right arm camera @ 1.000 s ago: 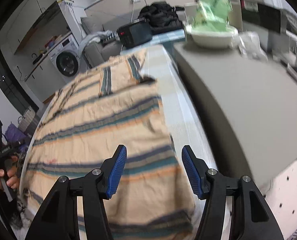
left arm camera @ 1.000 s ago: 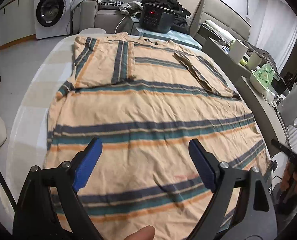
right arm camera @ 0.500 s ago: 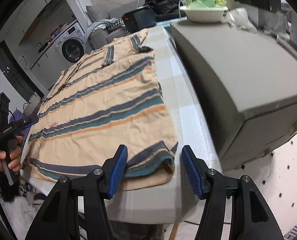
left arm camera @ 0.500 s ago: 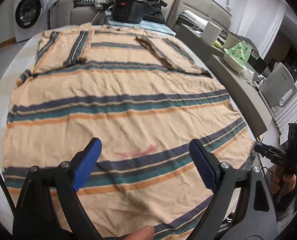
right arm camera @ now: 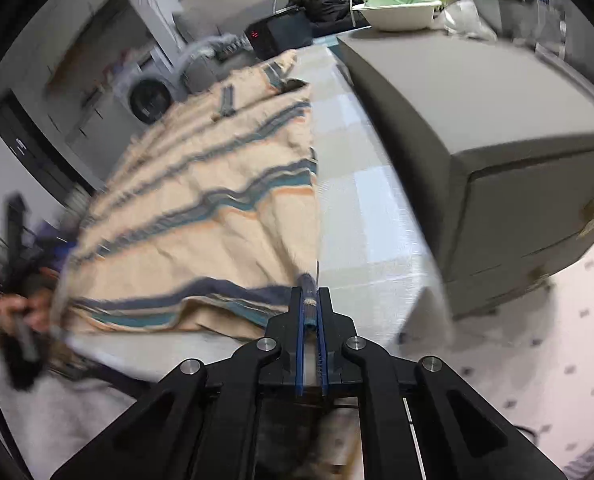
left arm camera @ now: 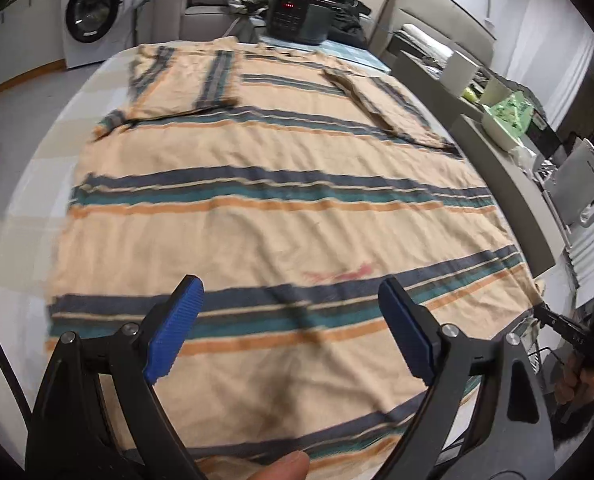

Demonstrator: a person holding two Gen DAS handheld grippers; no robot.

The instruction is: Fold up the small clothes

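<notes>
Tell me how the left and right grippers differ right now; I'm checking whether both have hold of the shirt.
The left gripper is open above the striped shirt, gripping nothing; the right gripper is shut on the shirt's near corner. The left hangs over the hem's middle; the right sits at the table edge. Both have blue pads.

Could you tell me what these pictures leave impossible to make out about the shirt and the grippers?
- Left wrist view: the striped shirt's near hem is hidden behind the open left gripper.
- Right wrist view: how much fabric the shut right gripper pinches is hidden between its pads.
- Right wrist view: the left gripper at the frame's left edge is motion-blurred.
</notes>
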